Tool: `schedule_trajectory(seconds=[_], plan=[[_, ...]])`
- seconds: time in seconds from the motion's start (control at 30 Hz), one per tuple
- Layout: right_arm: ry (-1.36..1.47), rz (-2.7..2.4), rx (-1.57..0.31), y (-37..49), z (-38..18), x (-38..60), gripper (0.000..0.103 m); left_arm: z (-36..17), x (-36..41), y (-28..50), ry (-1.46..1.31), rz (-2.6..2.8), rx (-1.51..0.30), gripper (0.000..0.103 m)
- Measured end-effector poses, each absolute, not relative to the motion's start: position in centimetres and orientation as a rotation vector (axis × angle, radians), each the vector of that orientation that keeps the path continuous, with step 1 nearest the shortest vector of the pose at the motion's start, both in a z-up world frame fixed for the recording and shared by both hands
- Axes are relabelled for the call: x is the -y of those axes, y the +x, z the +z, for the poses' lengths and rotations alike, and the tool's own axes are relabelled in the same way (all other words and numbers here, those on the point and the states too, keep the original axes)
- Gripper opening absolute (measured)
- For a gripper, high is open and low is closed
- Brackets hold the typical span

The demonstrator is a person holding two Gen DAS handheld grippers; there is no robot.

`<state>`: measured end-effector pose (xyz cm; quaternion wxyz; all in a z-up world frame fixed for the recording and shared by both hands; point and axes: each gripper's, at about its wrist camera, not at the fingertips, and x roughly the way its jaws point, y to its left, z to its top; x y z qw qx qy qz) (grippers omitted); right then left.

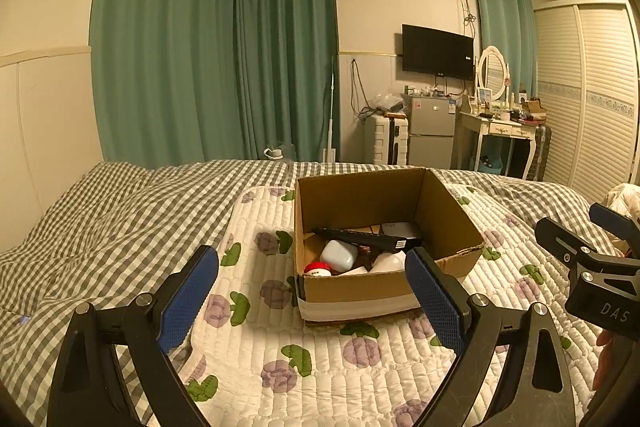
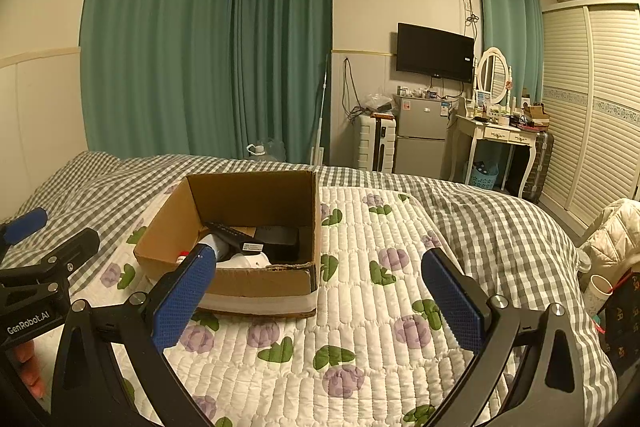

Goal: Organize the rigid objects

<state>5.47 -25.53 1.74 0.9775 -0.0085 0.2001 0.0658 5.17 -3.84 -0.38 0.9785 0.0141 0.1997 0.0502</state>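
An open cardboard box (image 1: 452, 215) sits on a white quilted mat with purple flowers (image 1: 320, 355) on the bed. Inside lie a black remote (image 1: 360, 237), a white earbud case (image 1: 339, 255), a red-and-white round item (image 1: 318, 269), a white object (image 1: 388, 262) and a dark box (image 1: 400, 229). My left gripper (image 1: 312, 301) is open and empty, just in front of the box. My right gripper (image 2: 316, 297) is open and empty, in front of the box (image 2: 240, 195) and to its right; the remote (image 2: 228, 231) shows inside.
The bed has a grey checked cover (image 1: 100, 219). The right gripper's body (image 1: 592, 267) shows at the left view's right edge. Green curtains, a fridge (image 2: 420, 135), a dressing table (image 2: 500, 135) and a wardrobe stand beyond. A white jacket (image 2: 612, 235) and a bag lie at the right.
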Motion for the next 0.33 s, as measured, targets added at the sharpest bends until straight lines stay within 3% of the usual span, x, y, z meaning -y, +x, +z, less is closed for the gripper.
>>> schedule_trajectory(seconds=[0.33], plan=[[-0.019,0.131,-0.411,5.46,1.45,25.69,0.103,-0.56,3.75,5.16,0.038,0.101,-0.403,0.096]])
